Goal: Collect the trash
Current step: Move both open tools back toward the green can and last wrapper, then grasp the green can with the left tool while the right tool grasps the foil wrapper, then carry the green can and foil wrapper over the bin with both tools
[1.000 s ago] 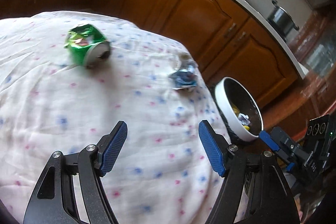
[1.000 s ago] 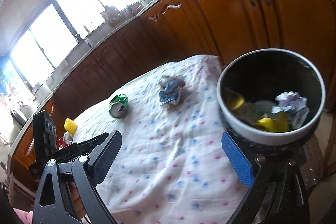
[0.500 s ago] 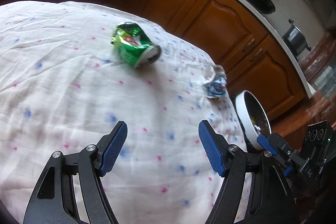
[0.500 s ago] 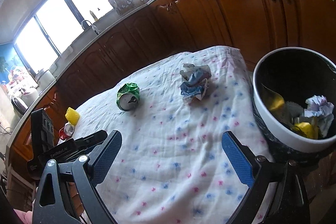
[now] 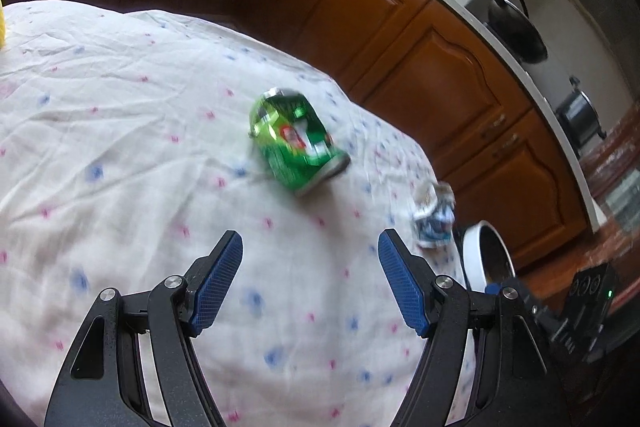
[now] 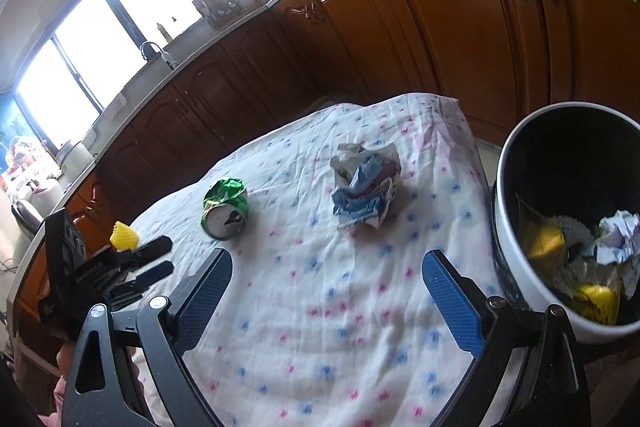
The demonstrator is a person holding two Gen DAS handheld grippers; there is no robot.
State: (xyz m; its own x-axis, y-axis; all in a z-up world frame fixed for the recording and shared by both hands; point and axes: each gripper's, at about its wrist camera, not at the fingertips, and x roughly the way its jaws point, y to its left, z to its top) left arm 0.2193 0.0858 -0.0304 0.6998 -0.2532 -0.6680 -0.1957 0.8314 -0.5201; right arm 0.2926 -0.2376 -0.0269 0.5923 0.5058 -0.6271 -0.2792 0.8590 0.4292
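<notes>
- My tabletop (image 6: 340,327) is covered by a wrinkled white cloth (image 5: 120,147) dotted with small pink and blue flowers; the cloth hangs over the far edge and the right-hand edge.
- A crushed green can (image 5: 294,143) lies on its side about mid-tabletop, its opened end turned toward my right gripper; it looks blurred in my left view.
- A crumpled blue-and-white wrapper (image 6: 366,191) sits nearer the far right corner, apart from the can.
- A yellow wad (image 6: 125,235) rests at the left edge of the tabletop.
- Just off the right edge stands a white-rimmed bin (image 6: 516,155) with a dark inside, already holding yellow scraps and a ball of white paper (image 6: 618,239).
- My left gripper (image 5: 310,279) hovers over the cloth with its blue pads spread and nothing between them, the can ahead of it.
- My right gripper (image 6: 326,295) is likewise spread wide and empty, above the near part of the tabletop beside the bin.
- Around me run dark wooden cabinets (image 6: 460,11) under a pale counter (image 6: 168,75), with a faucet and bright windows (image 6: 100,39) at one end and a black pan (image 5: 516,31) and pot on a stove at the other.
</notes>
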